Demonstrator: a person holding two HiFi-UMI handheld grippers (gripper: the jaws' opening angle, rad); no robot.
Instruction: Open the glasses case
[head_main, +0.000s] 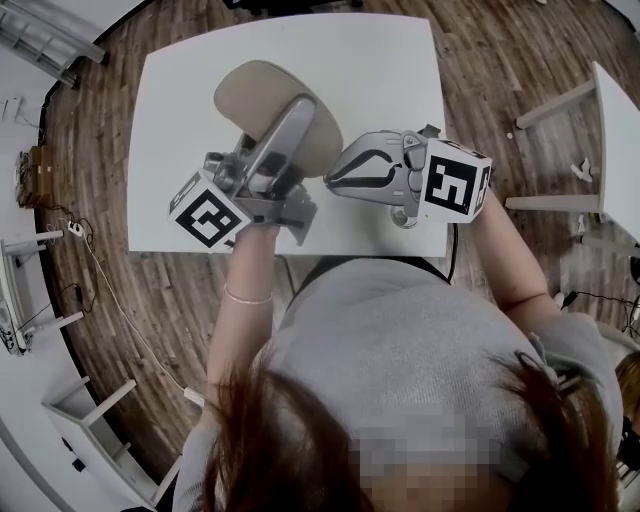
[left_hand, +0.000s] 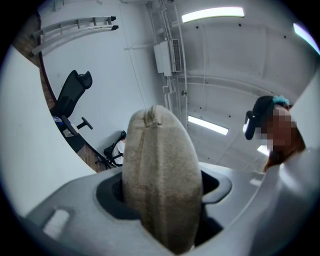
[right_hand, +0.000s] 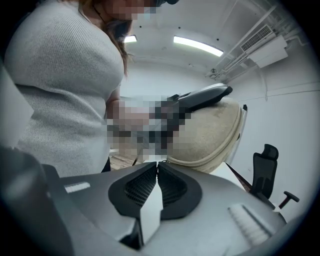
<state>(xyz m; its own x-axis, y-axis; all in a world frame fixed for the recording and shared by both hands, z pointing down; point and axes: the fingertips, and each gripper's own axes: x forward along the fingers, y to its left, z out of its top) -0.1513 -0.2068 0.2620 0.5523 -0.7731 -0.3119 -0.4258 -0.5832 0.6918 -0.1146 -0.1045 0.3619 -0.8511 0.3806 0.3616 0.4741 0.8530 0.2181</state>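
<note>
Beige and cloth-textured, the glasses case sits clamped in my left tool, whose jaws are closed on its two broad faces. In the left gripper view the case stands on edge between those jaws, filling the gap of the left tool. A seam runs up its narrow edge towards the ceiling lights. The case looks closed along that edge.

From the head view the case is over the middle of the white bench. I cannot tell whether it touches the surface.

My right tool comes in from the right, with its tips just beside the case's near rim. In the right gripper view the jaws of the right tool are brought together, with the tips meeting right at the lower edge of the case. I cannot tell whether something small is pinched there. One dark jaw of the left tool lies across the top of the case in that view.

The marker cubes and face up towards the head camera. The person's grey sweater fills the bottom of the head view, with a thin bracelet on the left wrist. A wooden floor surrounds the bench, and a black office chair stands by the far wall.
</note>
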